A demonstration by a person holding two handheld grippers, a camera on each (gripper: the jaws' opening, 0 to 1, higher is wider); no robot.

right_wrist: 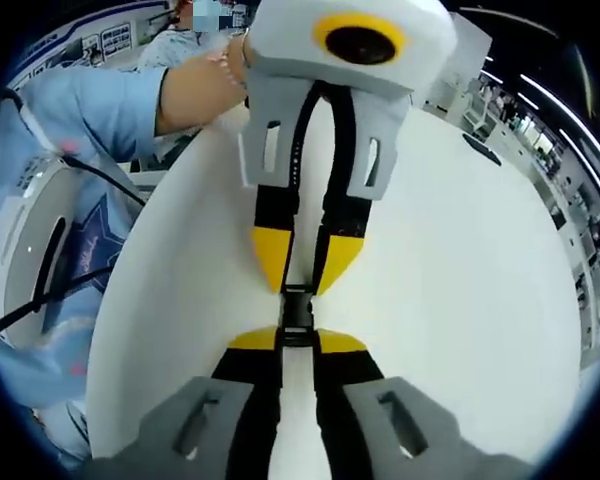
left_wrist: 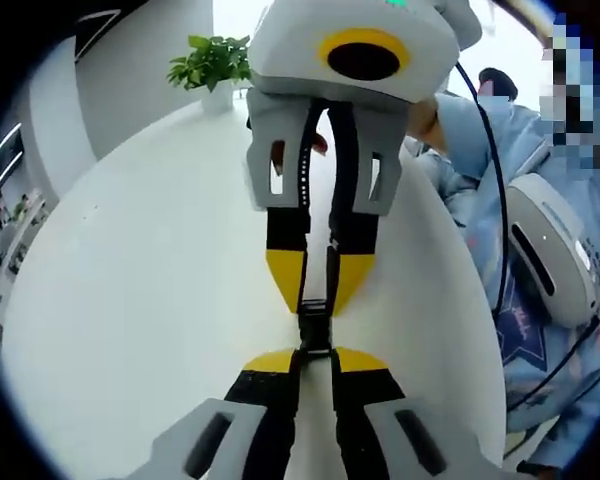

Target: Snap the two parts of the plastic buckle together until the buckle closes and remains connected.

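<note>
A small black plastic buckle [left_wrist: 315, 325] hangs above the white table [left_wrist: 130, 300], pinched between two grippers that face each other tip to tip. My left gripper [left_wrist: 315, 356] rises from the bottom of the left gripper view, its yellow-tipped jaws shut on the near end of the buckle. My right gripper [left_wrist: 318, 298] comes down from the top, shut on the far end. In the right gripper view the buckle [right_wrist: 296, 312] sits between my right gripper [right_wrist: 297, 340] below and my left gripper [right_wrist: 300, 285] above. The two buckle parts meet end to end; I cannot make out the seam.
A potted green plant [left_wrist: 215, 65] stands at the table's far edge. A person in light blue clothes [left_wrist: 520, 150] stands beside the table [right_wrist: 460, 300], forearm [right_wrist: 205, 90] reaching to the left gripper. A white device on a black cable [left_wrist: 555, 250] hangs at the person's side.
</note>
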